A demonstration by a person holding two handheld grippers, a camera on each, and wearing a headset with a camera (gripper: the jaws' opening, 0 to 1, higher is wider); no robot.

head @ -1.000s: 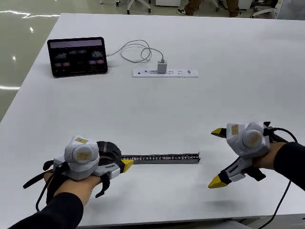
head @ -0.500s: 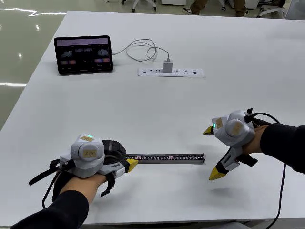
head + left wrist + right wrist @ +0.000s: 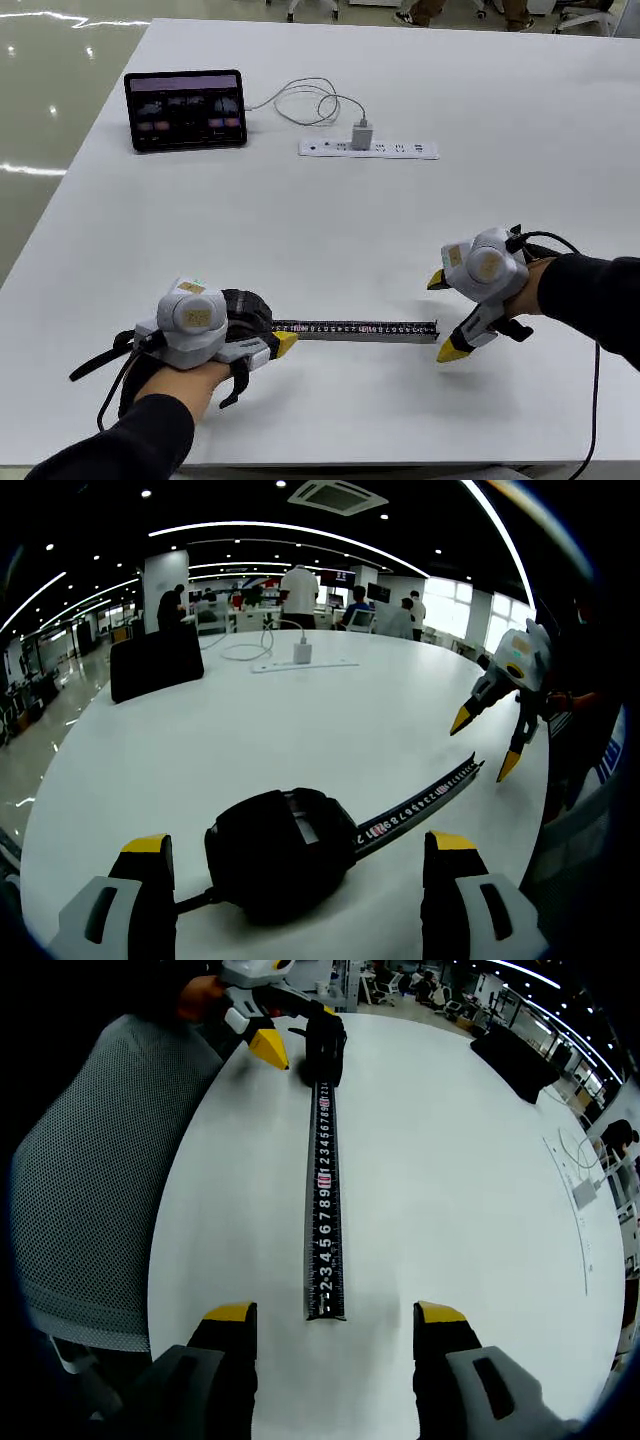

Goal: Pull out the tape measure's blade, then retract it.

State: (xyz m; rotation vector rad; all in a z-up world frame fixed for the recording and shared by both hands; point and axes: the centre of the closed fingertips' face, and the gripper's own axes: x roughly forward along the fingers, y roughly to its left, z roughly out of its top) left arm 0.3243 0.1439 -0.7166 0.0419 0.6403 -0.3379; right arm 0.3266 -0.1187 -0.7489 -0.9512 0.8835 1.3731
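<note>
We hold the left tool low on the white bench, near its front edge, and its own view shows the two yellow-tipped jaws set wide apart with the black tape case lying between them. A strip of bare bench shows on each side of the case, so the jaws stand around it without pressing on it. The blade is drawn out of the case and lies flat on the bench, running toward our right, its numbers facing up. The right tool is at the blade's far end with its jaws spread; in the right gripper view the end of the blade sits between the two yellow tips, nearer the left one, and neither tip touches it. In the head view the lower tip of that tool comes down just beside the blade's end while the upper tip points away over the bench. Well apart, toward the far side of the bench, a tablet stands propped with its screen lit. Near it lies a white power strip with a charger plugged in, and a looped cable runs from the charger to the tablet.
</note>
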